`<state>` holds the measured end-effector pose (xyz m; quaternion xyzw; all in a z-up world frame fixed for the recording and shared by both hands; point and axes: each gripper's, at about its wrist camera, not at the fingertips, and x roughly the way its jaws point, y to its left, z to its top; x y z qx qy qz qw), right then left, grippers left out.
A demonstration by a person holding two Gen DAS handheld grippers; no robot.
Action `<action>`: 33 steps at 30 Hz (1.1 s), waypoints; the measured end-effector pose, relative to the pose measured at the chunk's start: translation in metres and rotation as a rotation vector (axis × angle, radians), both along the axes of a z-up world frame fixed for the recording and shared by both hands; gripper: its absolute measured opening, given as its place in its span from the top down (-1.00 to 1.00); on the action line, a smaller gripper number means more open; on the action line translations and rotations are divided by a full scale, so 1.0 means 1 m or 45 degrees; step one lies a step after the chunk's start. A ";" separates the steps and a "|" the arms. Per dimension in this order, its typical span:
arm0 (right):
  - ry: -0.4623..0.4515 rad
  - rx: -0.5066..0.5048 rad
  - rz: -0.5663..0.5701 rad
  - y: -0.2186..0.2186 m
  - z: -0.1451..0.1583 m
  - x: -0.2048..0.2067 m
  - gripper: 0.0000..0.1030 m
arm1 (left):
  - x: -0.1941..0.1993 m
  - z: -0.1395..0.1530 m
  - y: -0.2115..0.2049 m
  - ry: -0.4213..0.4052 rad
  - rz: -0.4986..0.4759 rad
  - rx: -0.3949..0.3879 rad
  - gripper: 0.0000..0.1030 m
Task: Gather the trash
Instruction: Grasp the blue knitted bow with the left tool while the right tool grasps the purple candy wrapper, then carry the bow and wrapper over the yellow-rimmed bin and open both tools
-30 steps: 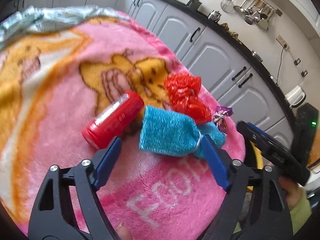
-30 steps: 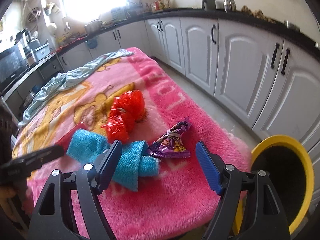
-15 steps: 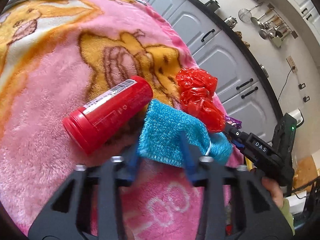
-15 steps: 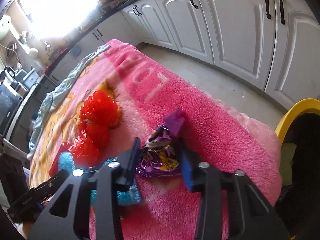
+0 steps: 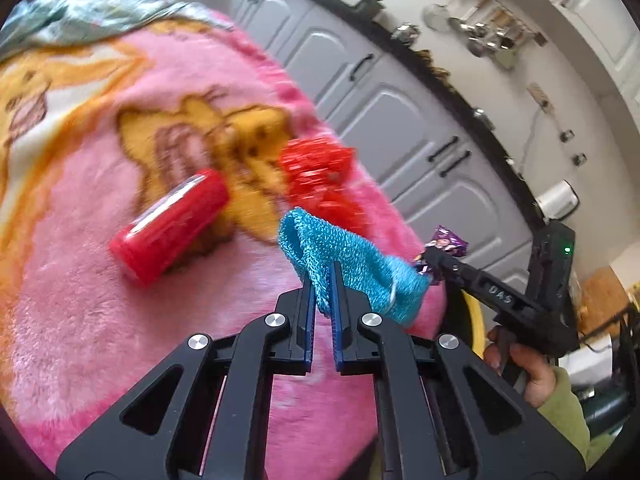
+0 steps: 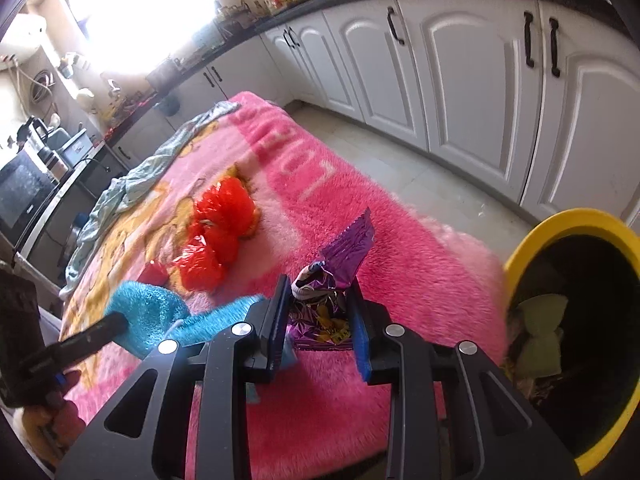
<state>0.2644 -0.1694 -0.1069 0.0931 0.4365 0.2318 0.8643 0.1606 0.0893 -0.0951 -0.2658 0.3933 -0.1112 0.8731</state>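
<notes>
left gripper (image 5: pixel 322 280) clamped tight on the blue cloth (image 5: pixel 348 264), right gripper (image 6: pixel 320 308) closing onto the purple wrapper (image 6: pixel 332 280) just beside the yellow bin (image 6: pixel 576 220)

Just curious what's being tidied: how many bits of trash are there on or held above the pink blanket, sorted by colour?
Red: 2, a red plastic cylinder and crumpled red plastic bag
Blue: 1, a turquoise knitted cloth
Purple: 1, a purple foil snack wrapper
Total: 4
</notes>
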 end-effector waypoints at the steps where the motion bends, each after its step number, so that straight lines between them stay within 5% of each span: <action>1: -0.017 -0.002 0.001 -0.004 0.005 -0.004 0.48 | -0.001 0.007 -0.007 -0.022 -0.020 0.010 0.94; 17: -0.185 -0.019 -0.168 -0.104 0.054 -0.036 0.48 | 0.024 0.077 -0.117 -0.230 -0.292 0.065 0.95; 33: -0.217 -0.036 -0.466 -0.220 0.051 -0.055 0.48 | 0.053 0.073 -0.238 -0.255 -0.535 0.110 0.95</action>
